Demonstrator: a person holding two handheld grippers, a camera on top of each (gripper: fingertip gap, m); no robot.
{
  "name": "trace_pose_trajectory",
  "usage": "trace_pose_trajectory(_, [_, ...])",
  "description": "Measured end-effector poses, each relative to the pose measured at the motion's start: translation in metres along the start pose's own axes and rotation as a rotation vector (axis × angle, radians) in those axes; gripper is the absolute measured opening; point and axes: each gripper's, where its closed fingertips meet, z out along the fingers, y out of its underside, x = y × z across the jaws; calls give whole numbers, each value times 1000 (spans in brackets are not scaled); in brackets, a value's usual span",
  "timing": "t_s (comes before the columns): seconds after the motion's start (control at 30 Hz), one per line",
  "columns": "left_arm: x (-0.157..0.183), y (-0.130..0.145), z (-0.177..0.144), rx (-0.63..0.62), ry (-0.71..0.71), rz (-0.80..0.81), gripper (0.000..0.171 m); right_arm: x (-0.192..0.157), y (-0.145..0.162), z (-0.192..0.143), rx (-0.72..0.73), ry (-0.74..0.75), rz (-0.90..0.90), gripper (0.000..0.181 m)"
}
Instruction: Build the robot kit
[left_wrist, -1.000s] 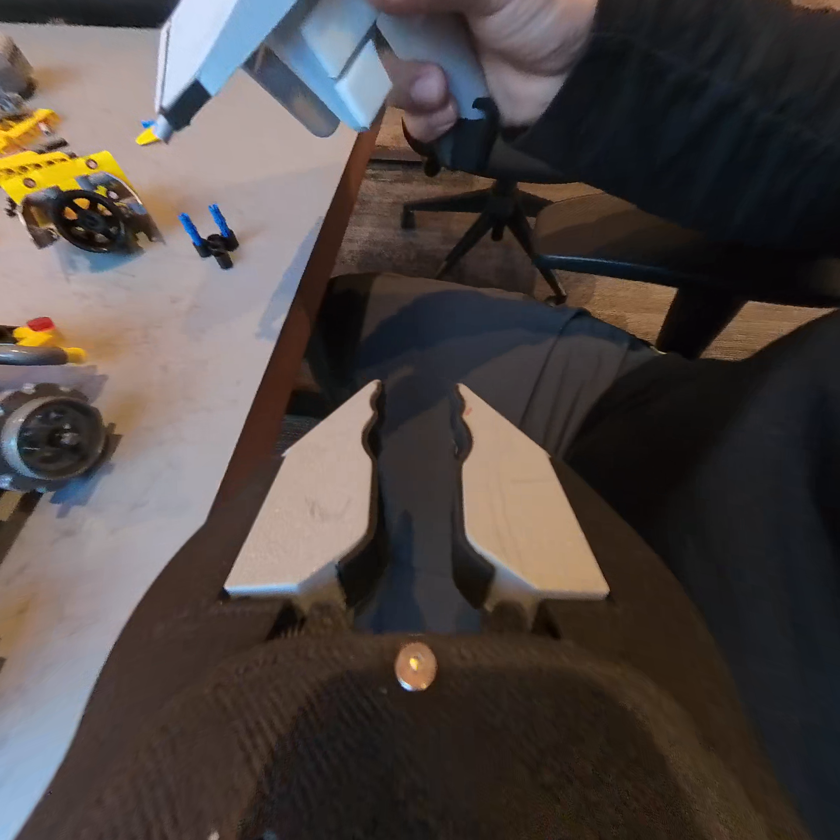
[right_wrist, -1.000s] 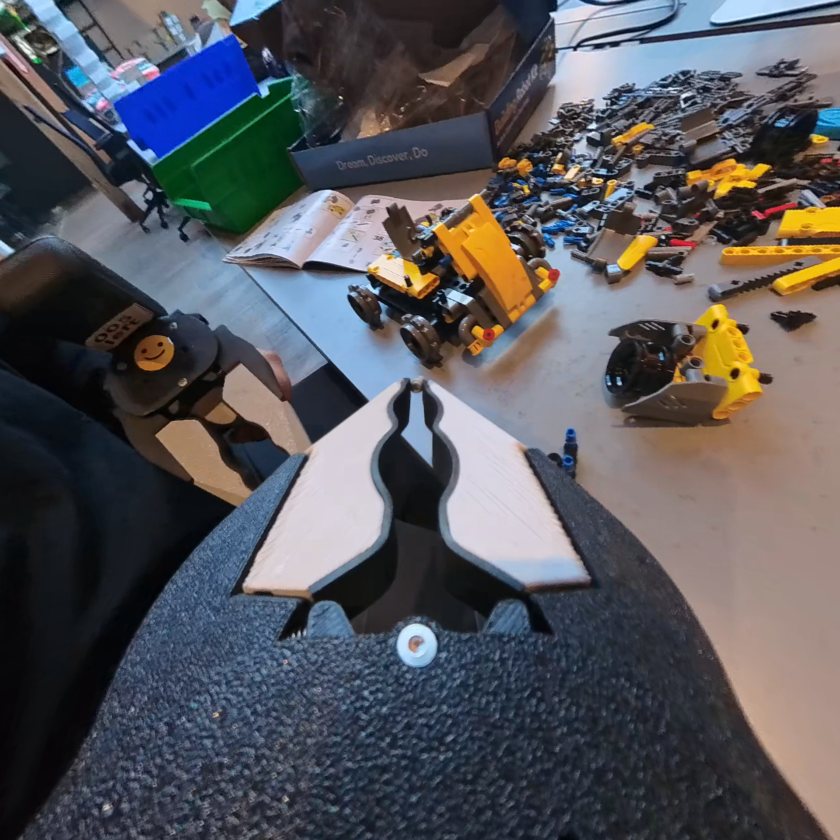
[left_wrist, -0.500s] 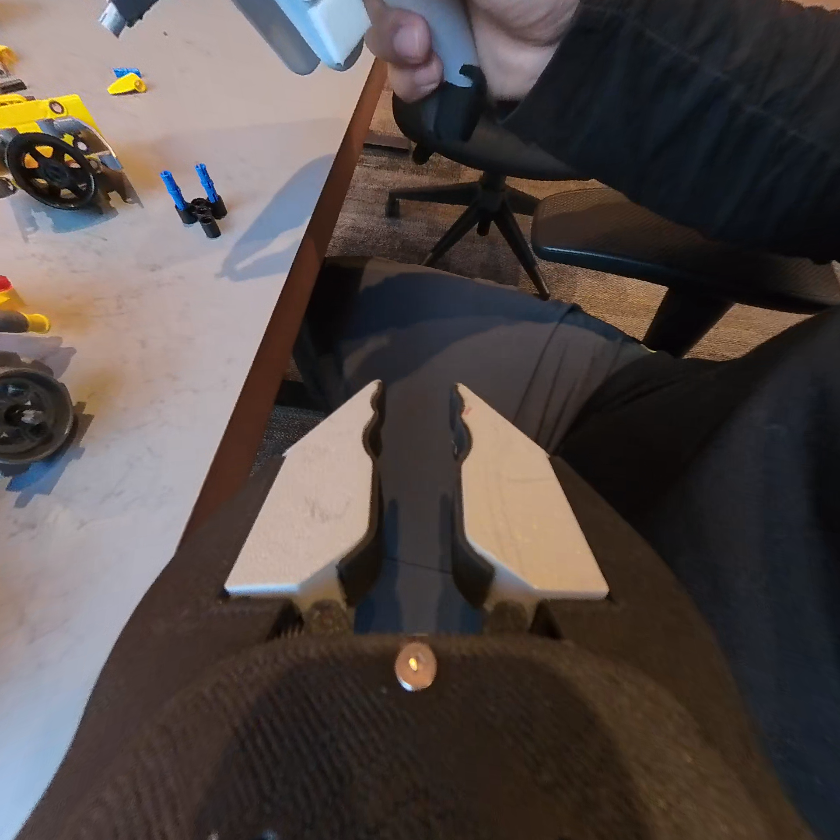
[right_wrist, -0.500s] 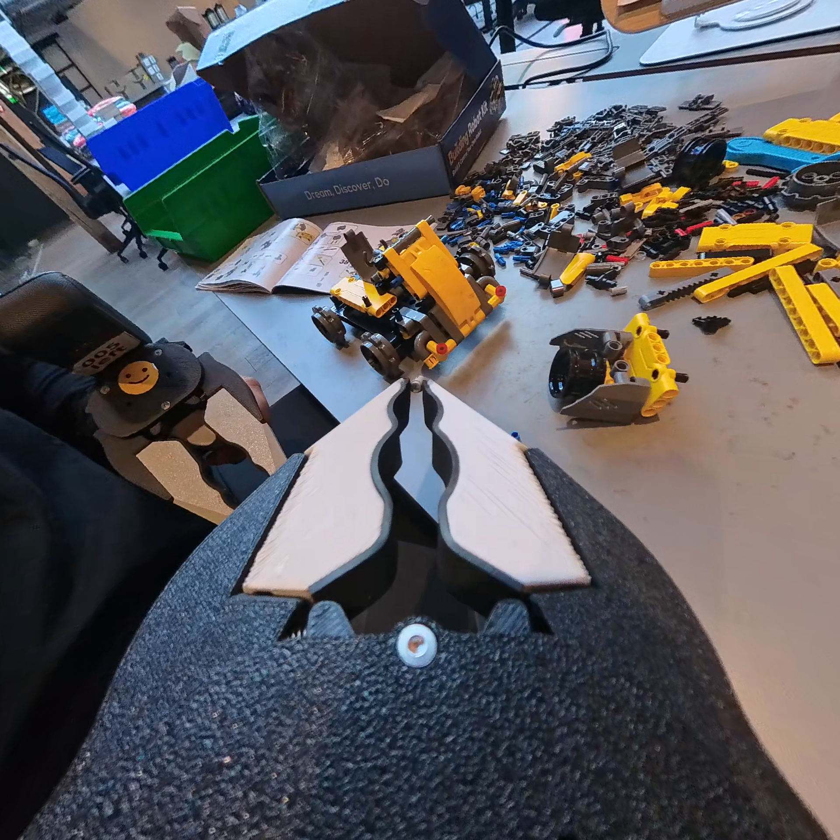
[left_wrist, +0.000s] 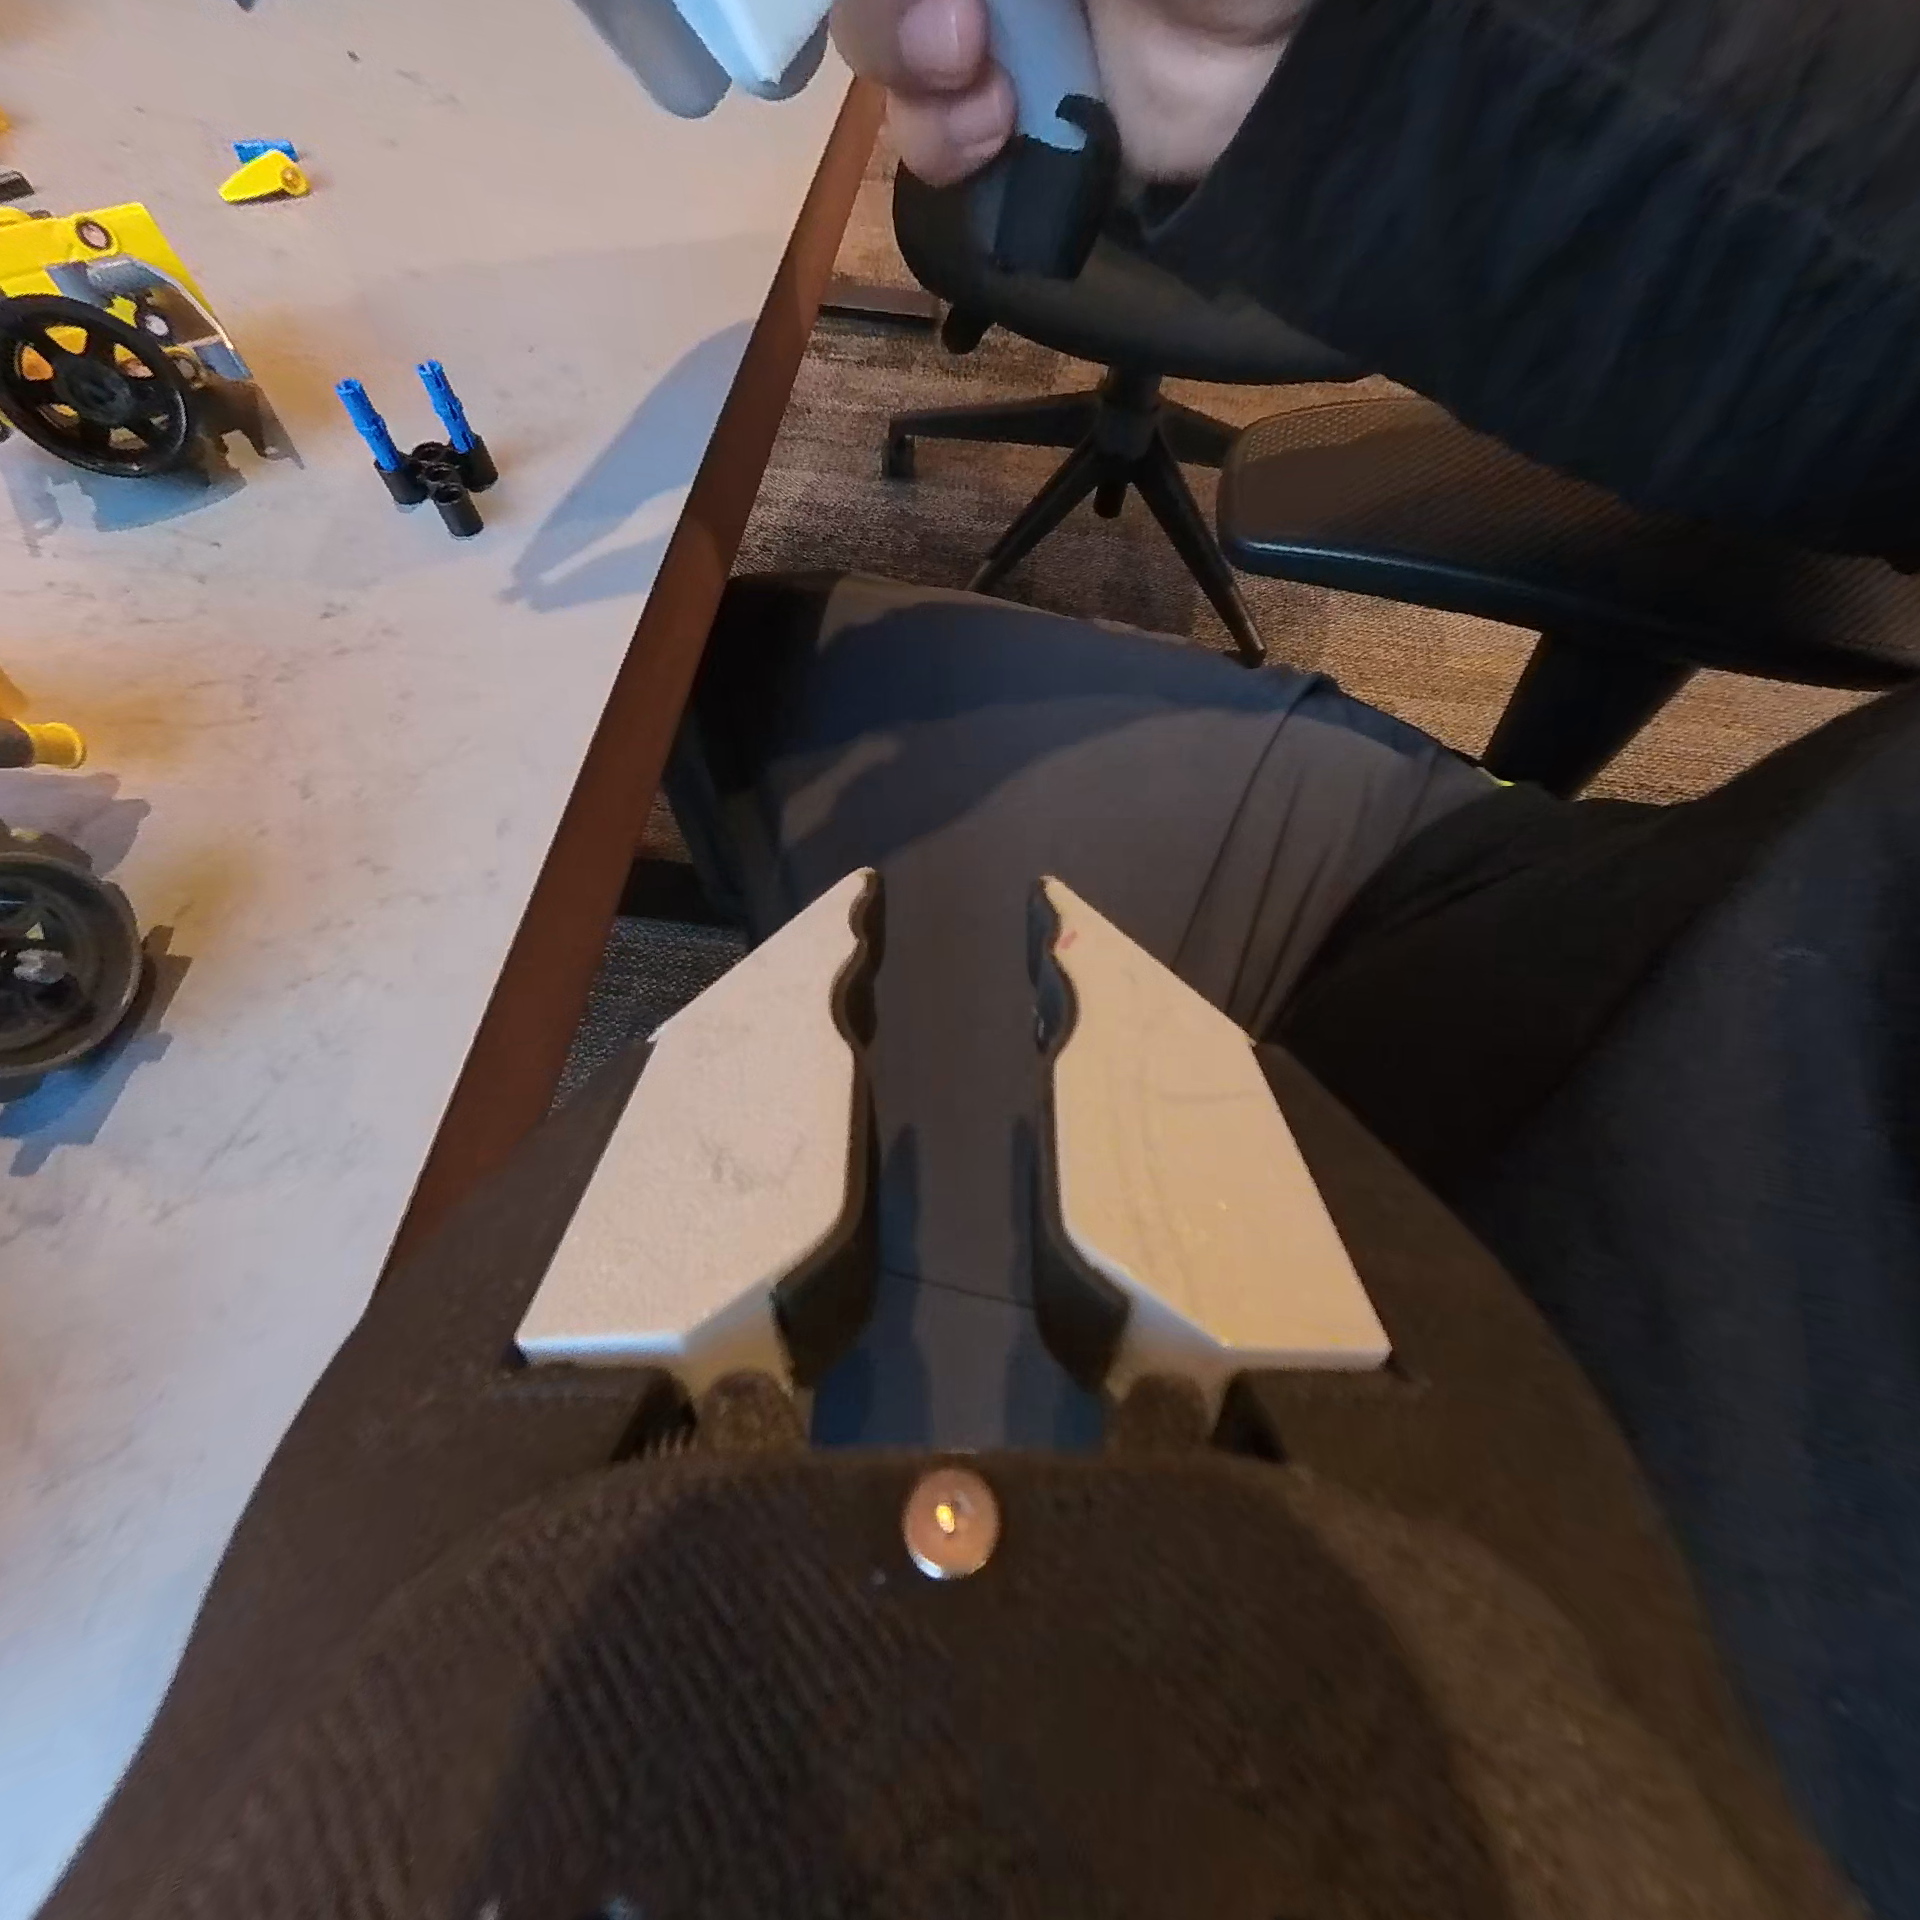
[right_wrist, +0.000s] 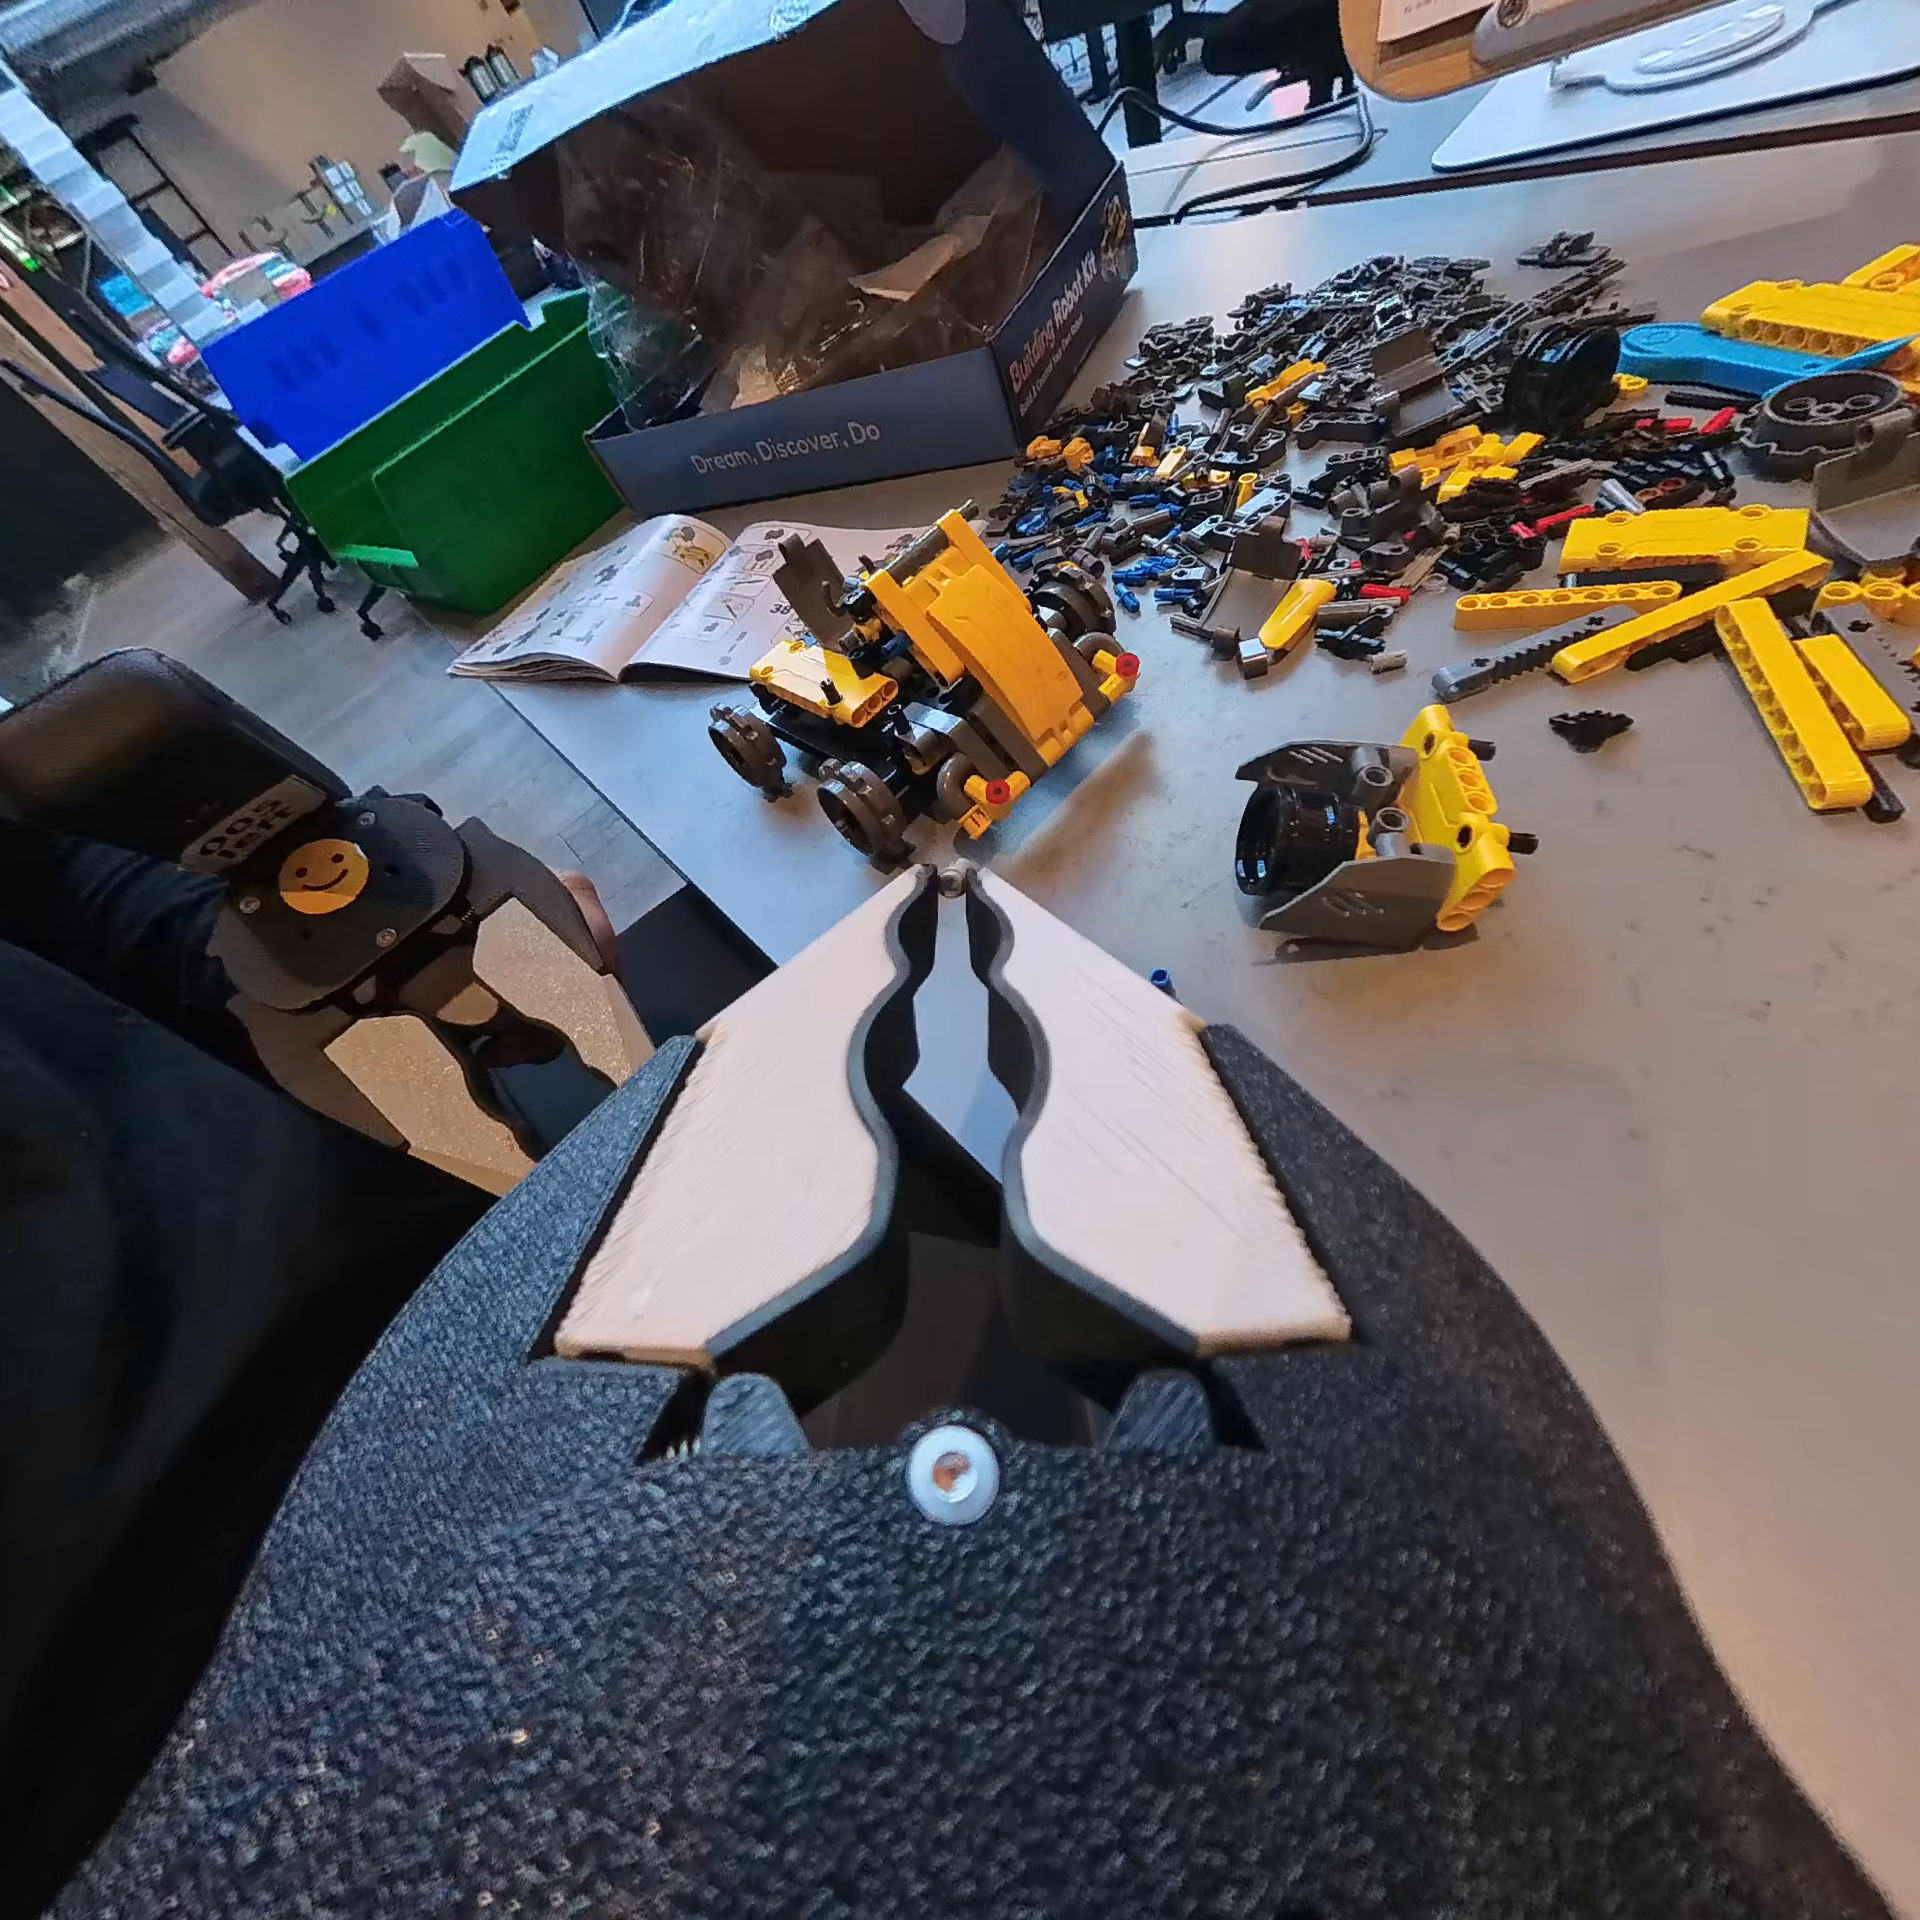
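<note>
Looking over grey tabletop (right_wrist: 1558, 1143) w/ printed dark box (right_wrist: 831, 447) at back and loose-parts pile (right_wrist: 1351, 416) beside it. Seeing yellow vehicle (right_wrist: 935, 675) part-built, wheel module (right_wrist: 1371, 821) lying apart to its rt. Pinching small grey piece (right_wrist: 948, 879) in rt claw (right_wrist: 948, 885), hovering just short of vehicle. Holding left claw (left_wrist: 956, 883) off tabletop over lap, gaping, carrying nothing.

I see a grey table (right_wrist: 1558, 1195) bearing a yellow-and-black brick vehicle (right_wrist: 925, 696), an open booklet (right_wrist: 634, 613) left of it, a wheel assembly (right_wrist: 1371, 831) right, loose bricks (right_wrist: 1403, 468) far right, and a dark box (right_wrist: 831, 312) behind, possibly holding bags.
</note>
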Motion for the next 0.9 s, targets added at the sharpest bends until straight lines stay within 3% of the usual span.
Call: trace_pose_trajectory(0.9, [-6, 3, 1, -3, -1, -26, 26, 16, 13, 1, -29, 6, 24, 5])
